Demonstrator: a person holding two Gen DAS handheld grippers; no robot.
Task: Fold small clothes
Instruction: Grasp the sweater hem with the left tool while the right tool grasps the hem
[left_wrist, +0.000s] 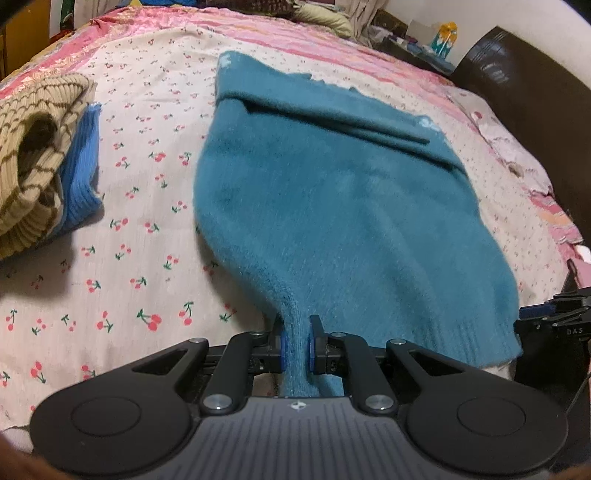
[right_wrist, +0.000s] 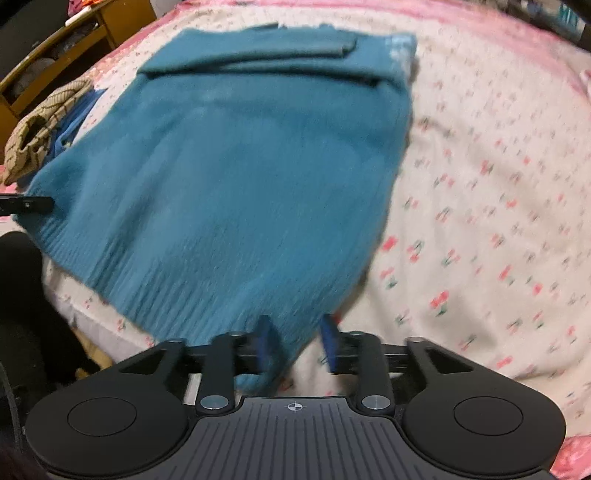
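Left wrist view: left gripper clamped on hem corner of teal sweater, spread over cherry-print bedsheet. Right wrist view, blurred: right gripper parted, pads apparently clear of hem corner lying between them.

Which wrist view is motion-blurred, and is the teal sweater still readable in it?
Right wrist view: smeared, the cherry-print sheet streaks, yet the teal sweater reads fine. Left wrist view: sharp near the left tongs, slight blur on the sweater body; both bow at the fisheye edges.
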